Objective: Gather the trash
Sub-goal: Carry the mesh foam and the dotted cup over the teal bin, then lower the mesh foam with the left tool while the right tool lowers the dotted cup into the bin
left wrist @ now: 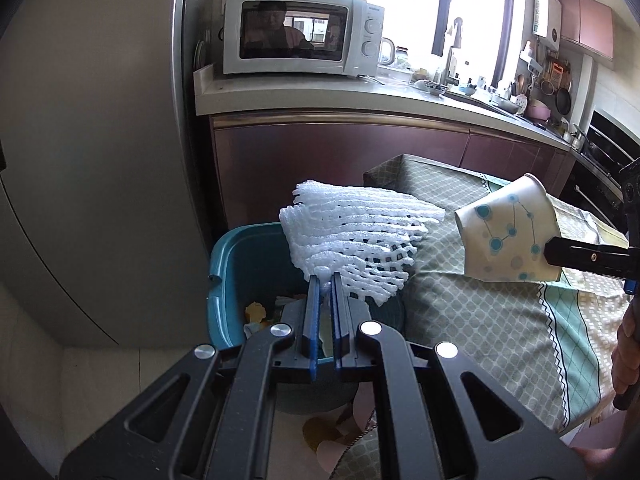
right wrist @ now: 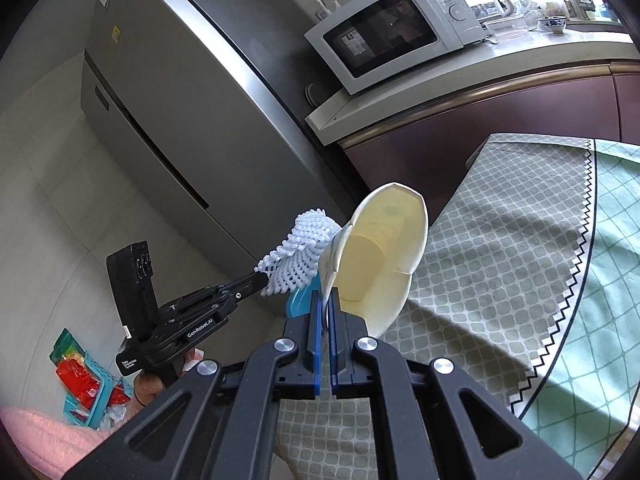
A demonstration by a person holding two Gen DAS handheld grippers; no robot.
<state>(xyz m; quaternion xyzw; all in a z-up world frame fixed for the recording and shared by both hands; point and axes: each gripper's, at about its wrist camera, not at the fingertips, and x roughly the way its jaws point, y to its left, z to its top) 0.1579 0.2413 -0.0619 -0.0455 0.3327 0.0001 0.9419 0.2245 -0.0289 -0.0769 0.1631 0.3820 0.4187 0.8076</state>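
the white foam fruit net (left wrist: 356, 236) hangs pinched in the left gripper (left wrist: 325, 280) above the teal trash bin (left wrist: 228, 264). just right of it, the right gripper (right wrist: 327, 300) clamps the flattened paper cup (right wrist: 380, 256) over the checked tablecloth (right wrist: 500, 264).

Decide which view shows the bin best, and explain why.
The left wrist view: the bin shows its teal rim, wall and scraps inside, below the foam net. The right wrist view shows only a teal sliver behind the jaws and the cup.
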